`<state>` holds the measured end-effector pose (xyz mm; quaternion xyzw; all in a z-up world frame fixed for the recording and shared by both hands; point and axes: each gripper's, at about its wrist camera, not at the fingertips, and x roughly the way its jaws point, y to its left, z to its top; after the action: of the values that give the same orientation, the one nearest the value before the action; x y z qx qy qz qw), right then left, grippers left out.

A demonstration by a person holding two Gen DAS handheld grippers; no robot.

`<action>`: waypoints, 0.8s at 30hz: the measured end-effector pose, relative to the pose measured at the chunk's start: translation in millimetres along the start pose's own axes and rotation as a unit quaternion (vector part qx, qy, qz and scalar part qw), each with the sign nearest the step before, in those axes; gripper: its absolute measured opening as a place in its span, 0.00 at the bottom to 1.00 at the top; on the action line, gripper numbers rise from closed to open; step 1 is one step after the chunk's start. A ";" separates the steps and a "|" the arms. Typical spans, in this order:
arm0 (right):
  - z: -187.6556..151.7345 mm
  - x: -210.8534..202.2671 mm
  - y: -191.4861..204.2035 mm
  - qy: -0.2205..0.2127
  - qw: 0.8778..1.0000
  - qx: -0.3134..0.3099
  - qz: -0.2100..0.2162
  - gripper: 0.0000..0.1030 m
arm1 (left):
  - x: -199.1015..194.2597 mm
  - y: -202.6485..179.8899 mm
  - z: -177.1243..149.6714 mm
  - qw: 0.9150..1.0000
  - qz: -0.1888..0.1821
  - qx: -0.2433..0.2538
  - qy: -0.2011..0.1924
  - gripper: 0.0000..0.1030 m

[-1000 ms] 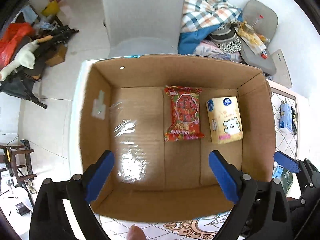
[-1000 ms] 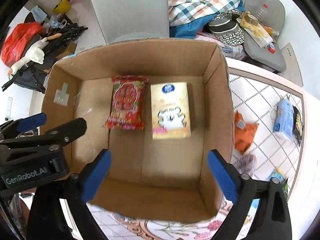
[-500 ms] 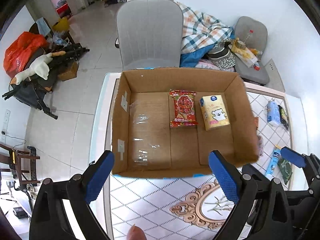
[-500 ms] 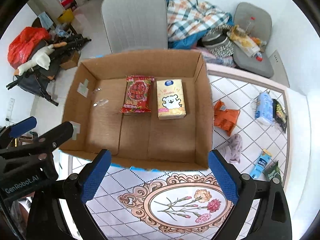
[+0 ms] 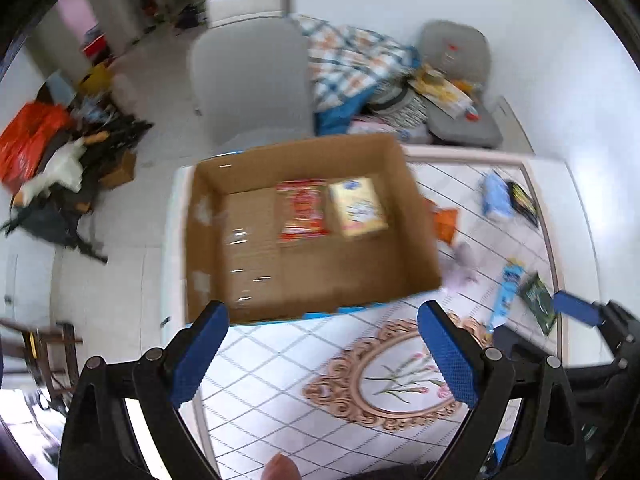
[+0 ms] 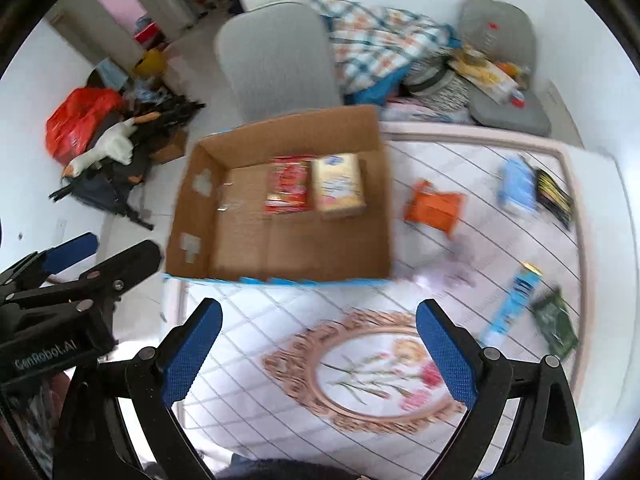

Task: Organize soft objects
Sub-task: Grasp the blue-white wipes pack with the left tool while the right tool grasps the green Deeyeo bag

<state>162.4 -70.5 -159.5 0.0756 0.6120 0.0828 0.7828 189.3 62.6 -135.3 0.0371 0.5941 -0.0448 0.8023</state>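
Observation:
An open cardboard box [image 5: 412, 236] [image 6: 380, 216] stands at the table's far left and holds a red snack pack [image 5: 302, 210] [image 6: 289, 185] beside a yellow tissue pack [image 5: 359, 205] [image 6: 338, 187]. Loose on the table to its right lie an orange pouch [image 6: 434, 206] [image 5: 445, 222], a crumpled pale cloth [image 6: 444, 276], a blue pack [image 6: 516, 185] [image 5: 496, 198], a dark packet [image 6: 554, 194], a blue tube [image 6: 512, 302] [image 5: 507, 290] and a green packet [image 6: 556, 320] [image 5: 538, 298]. My left gripper [image 5: 325, 354] and right gripper [image 6: 319, 350] hang open and empty above the near table, well back from the box.
The table [image 6: 256, 392] has a white diamond-tile top with a floral oval. A grey chair [image 6: 276, 56] stands behind the box, and a second chair [image 6: 500, 76] with clutter and a plaid blanket is at the back right. Bags and a toy goose [image 6: 104, 148] lie on the floor left.
Both grippers have pulled back and up from over the box, so the near table and the loose items on the right have come into view. Both stayed open.

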 end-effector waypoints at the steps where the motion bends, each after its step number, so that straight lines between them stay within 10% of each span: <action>1: -3.4 -1.8 -18.9 0.003 1.000 0.009 -0.011 0.96 | 4.7 -20.0 1.1 1.000 -0.006 0.016 0.007 0.94; 12: -34.6 66.7 -279.0 0.138 0.980 0.070 -0.128 0.96 | 114.2 -216.2 25.0 0.986 0.005 0.138 0.092 0.94; 20: -46.5 175.3 -347.7 0.242 0.962 0.056 -0.109 0.96 | 204.0 -264.9 13.4 0.971 0.036 0.150 0.182 0.94; 24: -50.6 184.5 -363.5 0.247 0.959 0.085 -0.107 0.63 | 216.9 -266.2 30.7 0.975 0.015 0.113 0.191 0.94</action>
<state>170.5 -383.0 -425.9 0.0527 0.7954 -0.0376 0.6026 250.5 -211.2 -335.5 0.1445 0.7266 -0.0913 0.6655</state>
